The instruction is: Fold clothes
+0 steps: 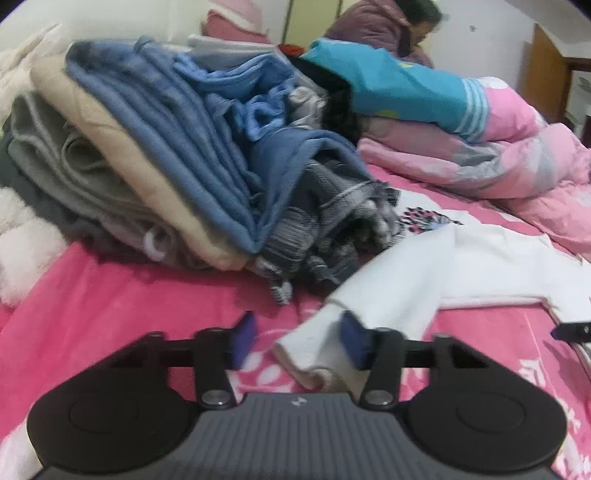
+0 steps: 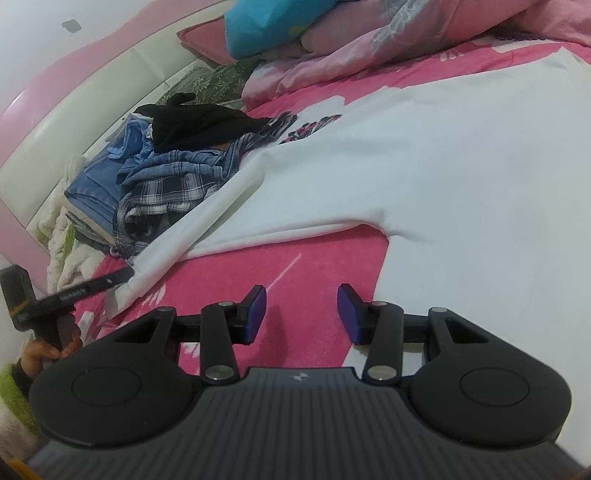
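**White top spread on pink bed, sleeve cuff between left jaws**

No containers seen; clothes lie loose on the bed sheet, a hot-pink fuzzy fabric w/ pale flower print. The white top, soft and fleecy w/ a dark printed motif on the chest, is laid flat; its long sleeve runs toward the left gripper. Left jaws are spread, blue pads apart; the cuff lies between them, against the right-hand pad, not pinched as far as can be told. Right gripper is held spread over bare sheet, just beside the top's edge, nothing between the pads.

Left view only: a clothes pile of ribbed blue, beige and grey knits over plaid, plus a person far back. Right view only: a hand gripping the left tool's handle, a black garment atop the pile. A puffy pink quilt is seen in both.
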Demonstrator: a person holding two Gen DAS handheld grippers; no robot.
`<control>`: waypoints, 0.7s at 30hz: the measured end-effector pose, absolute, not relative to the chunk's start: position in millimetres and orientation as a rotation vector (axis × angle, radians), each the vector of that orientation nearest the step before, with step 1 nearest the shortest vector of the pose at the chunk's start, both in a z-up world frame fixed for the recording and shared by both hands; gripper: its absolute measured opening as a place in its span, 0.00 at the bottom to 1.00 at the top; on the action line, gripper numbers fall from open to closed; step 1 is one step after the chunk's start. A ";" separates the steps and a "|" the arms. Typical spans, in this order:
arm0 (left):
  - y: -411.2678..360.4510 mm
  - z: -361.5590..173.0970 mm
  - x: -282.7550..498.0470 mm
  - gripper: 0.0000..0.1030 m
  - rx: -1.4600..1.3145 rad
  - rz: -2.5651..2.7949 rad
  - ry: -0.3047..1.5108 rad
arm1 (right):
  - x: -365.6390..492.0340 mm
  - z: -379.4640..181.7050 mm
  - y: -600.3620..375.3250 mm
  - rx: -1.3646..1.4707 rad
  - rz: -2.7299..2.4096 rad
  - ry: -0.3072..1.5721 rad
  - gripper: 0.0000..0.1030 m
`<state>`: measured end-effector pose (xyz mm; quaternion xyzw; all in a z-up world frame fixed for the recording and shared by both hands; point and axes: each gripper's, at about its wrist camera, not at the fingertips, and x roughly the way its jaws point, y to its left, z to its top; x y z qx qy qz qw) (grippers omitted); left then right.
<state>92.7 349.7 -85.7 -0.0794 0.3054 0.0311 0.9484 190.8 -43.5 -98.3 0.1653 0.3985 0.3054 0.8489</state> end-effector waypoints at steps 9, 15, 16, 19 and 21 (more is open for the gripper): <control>326.8 -69.0 76.4 0.07 -0.058 0.048 0.552 | 189.7 -99.1 -43.6 0.348 0.643 0.831 0.41; 317.9 -71.2 64.0 0.38 -0.096 -0.039 0.560 | 189.6 -99.8 -43.8 0.354 0.644 0.829 0.41; 317.1 -72.7 61.6 0.39 -0.100 -0.049 0.558 | 189.6 -100.0 -43.9 0.355 0.644 0.828 0.41; 318.5 -76.8 57.5 0.43 -0.110 -0.032 0.549 | 189.4 -100.3 -44.1 0.356 0.646 0.827 0.41; 323.1 -79.5 56.4 0.43 -0.137 -0.021 0.552 | 189.2 -100.1 -43.9 0.353 0.645 0.826 0.41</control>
